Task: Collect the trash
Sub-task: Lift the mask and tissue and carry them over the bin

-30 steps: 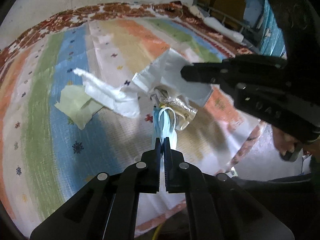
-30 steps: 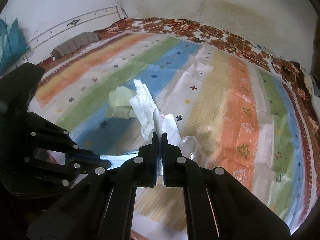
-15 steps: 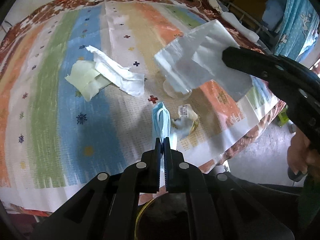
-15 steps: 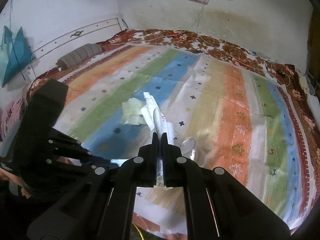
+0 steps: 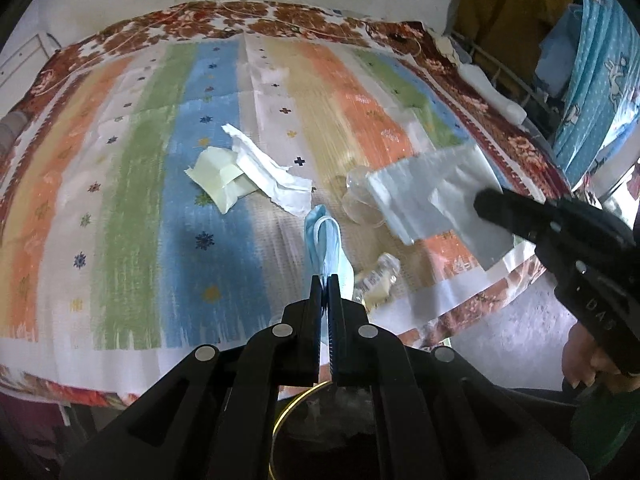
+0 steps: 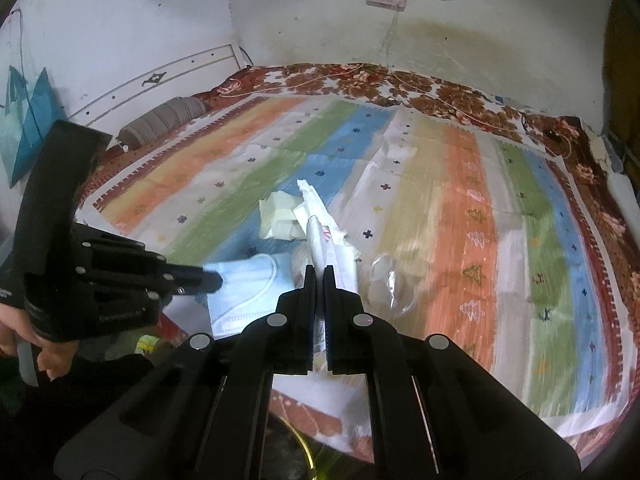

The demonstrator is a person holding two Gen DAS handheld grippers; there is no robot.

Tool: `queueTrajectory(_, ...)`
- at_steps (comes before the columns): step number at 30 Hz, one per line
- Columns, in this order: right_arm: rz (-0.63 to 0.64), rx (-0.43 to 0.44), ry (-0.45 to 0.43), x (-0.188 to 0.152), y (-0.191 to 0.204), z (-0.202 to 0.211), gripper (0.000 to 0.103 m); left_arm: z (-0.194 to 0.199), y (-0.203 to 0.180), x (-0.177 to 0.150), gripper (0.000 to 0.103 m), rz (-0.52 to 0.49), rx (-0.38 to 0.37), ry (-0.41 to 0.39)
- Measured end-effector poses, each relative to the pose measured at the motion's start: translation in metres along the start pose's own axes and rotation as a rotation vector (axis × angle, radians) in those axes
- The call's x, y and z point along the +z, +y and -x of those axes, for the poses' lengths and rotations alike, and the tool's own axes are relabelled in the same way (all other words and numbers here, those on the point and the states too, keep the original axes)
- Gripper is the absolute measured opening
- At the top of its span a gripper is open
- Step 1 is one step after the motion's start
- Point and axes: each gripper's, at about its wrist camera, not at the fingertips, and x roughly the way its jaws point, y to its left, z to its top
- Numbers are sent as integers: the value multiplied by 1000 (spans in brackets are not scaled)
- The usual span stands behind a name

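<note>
We held the left gripper (image 5: pixel 325 278) with its jaws clamped tight on a light blue face mask (image 5: pixel 323 240), whose folded body and ear loops stuck up past the fingertips; in the right wrist view the same mask (image 6: pixel 244 292) hung flat from that gripper's tip above the near edge of the bed. Our right gripper (image 6: pixel 319 270) was likewise pinched shut, on a white plastic wrapper (image 6: pixel 320 240) with a small red mark; seen from the left wrist, that wrapper (image 5: pixel 432 200) spread out as a broad, pale, half-transparent sheet held clear of the bedding. Both pieces were lifted off the striped bedspread (image 5: pixel 140 168). Left lying on the spread, near its middle, were a crumpled white tissue (image 5: pixel 272 178) overlapping a folded pale yellow paper (image 5: pixel 218 178), touching each other. Closer to the near edge lay a clear plastic cup (image 5: pixel 358 204) on its side, partly behind the wrapper, and a small crinkled clear packet (image 5: pixel 378 278) with printing, just beside the mask. Below our grippers, under the bed's edge, a round container with a yellow rim (image 5: pixel 296 404) showed, its contents too dark to tell.
</note>
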Motion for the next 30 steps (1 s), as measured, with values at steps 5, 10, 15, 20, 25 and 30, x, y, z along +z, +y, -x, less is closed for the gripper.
queueTrajectory(5, -6, -6, -9, -7, 6, 15, 3, 18, -2, -9, 2, 23, -2, -24)
queueTrajectory(10, -16, -7, -24, -14, 13, 31, 3, 34, -2, -18, 2, 51, -11, -46)
queueTrajectory(15, -39, -22, -49, -19, 20, 46, 3, 48, -4, -25, 2, 67, -21, -74)
queueTrajectory(20, -46, -13, -54, -25, 31, 56, 3, 64, -7, -32, 2, 77, -26, -113)
queueTrajectory(25, -61, -17, -81, -32, 39, 73, 3, 80, -6, -41, 2, 98, -44, -143)
queueTrajectory(30, -93, -32, -79, -44, 41, 84, 3, 92, -7, -52, 2, 114, -57, -162)
